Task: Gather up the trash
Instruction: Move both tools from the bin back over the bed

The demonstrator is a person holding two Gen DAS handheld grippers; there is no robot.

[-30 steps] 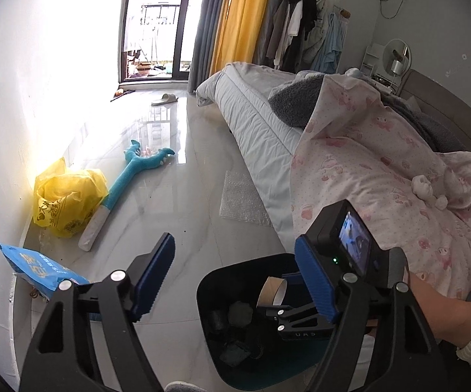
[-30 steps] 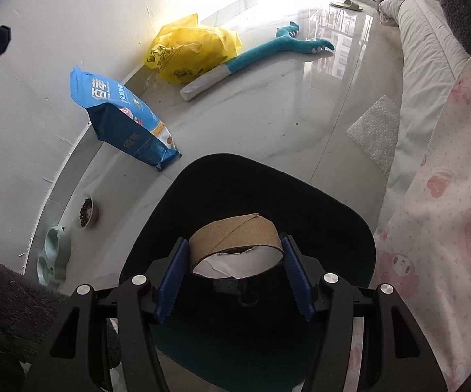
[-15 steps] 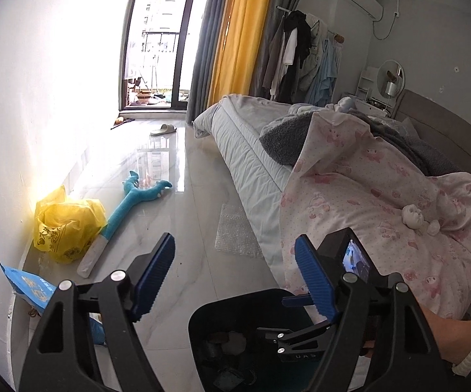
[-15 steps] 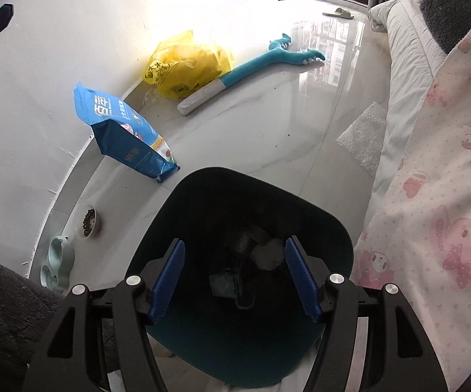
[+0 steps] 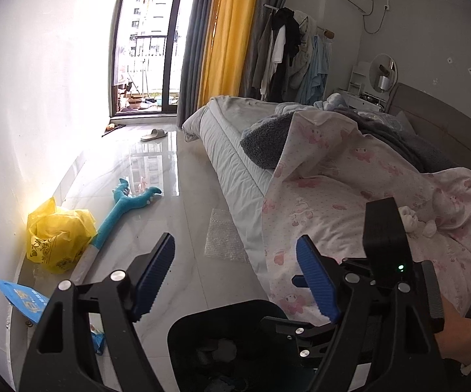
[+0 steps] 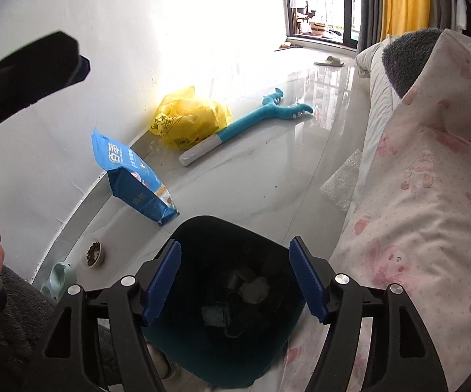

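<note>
The trash bin (image 6: 225, 297), dark and open-topped, stands on the pale floor (image 6: 268, 176) beside the bed (image 6: 431, 196), with crumpled scraps (image 6: 251, 289) lying in its bottom. The right gripper (image 6: 235, 281) hangs over its mouth; its jaws have just been opening and stand apart with nothing between them. The left gripper (image 5: 235, 274) is spread wide and empty too. A blue bag (image 6: 131, 176) stands near the wall.

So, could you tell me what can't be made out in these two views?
- Bin contents: right wrist view, pale scraps in deep shadow, unidentifiable.
- Blue bag: left wrist view, partly hidden by the left gripper.
- Blue bag's print: right wrist view, too small to read.
- Bubble wrap: right wrist view, far edge hidden behind the quilt.
</note>
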